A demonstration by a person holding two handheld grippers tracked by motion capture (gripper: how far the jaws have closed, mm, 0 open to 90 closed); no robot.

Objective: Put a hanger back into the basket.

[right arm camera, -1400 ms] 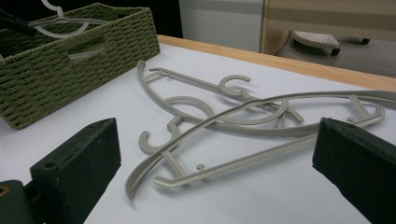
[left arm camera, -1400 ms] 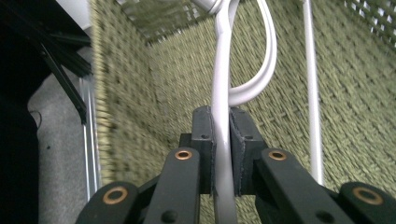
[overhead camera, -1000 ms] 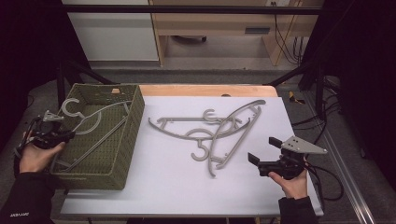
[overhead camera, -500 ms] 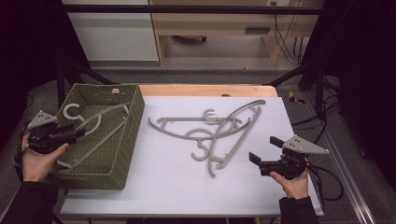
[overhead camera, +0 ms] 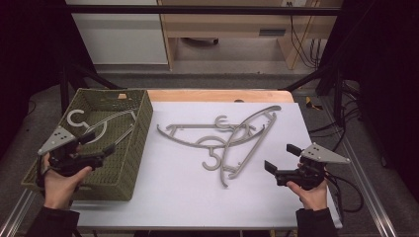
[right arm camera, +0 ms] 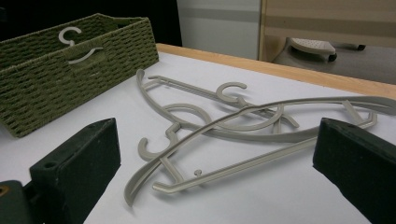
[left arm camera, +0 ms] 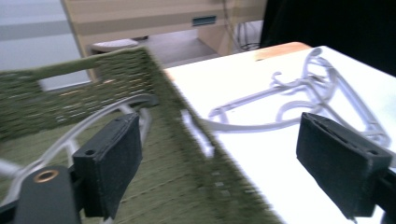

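White table [overhead camera: 188, 197]; basket [overhead camera: 129, 163] wall hides 1 hanger [overhead camera: 94, 129] partly.

Left gripper view is pretty smeared: the woven basket [left arm camera: 187, 126] wall is just a green blur, so you can't make out the weave, and its near end runs off the bottom edge. The hanger in the basket [left arm camera: 100, 119] is half hidden behind the left gripper [left arm camera: 233, 158] pad, hook not readable there. In the right gripper view the basket is cut by the left edge, and the pile of hangers [right arm camera: 224, 126] overlaps so much I can't tell which arm belongs to which. One arm runs off the right edge.
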